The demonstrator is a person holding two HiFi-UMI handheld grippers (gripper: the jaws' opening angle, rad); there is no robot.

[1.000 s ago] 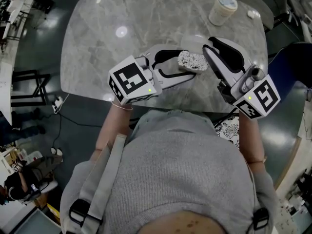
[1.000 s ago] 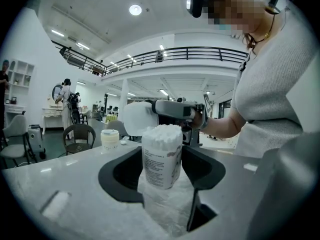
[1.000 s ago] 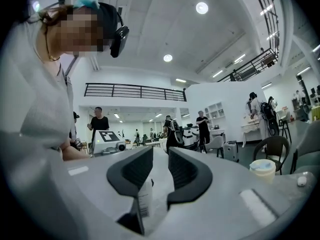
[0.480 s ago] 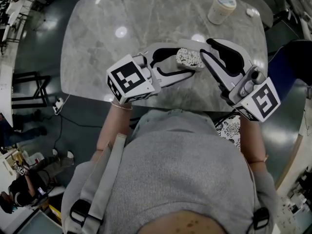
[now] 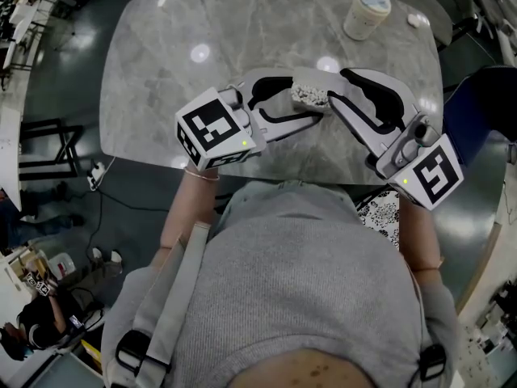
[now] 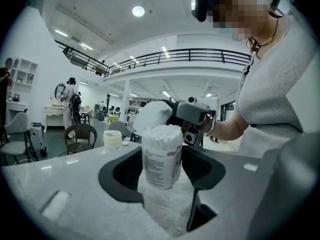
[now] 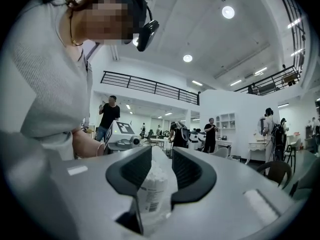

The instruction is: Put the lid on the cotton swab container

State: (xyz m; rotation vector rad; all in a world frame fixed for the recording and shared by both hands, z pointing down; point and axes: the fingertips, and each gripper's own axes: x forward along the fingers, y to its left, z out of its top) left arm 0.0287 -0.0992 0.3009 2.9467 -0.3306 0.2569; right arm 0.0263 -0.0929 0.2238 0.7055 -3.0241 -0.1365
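marble table (image 5: 186,31) lying under jaws, people (image 7: 109,115) standing beyond | left gripper (image 5: 309,99) clamping cotton swab container (image 6: 162,159) | right gripper (image 7: 161,171) jaws, having just been opening, pinching lid (image 6: 152,116), outline blurring

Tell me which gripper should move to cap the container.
Right. The right gripper holds the lid between jaws that have just been opening, close by the open top of the container. The left gripper is clamped on the container and need only steady it.
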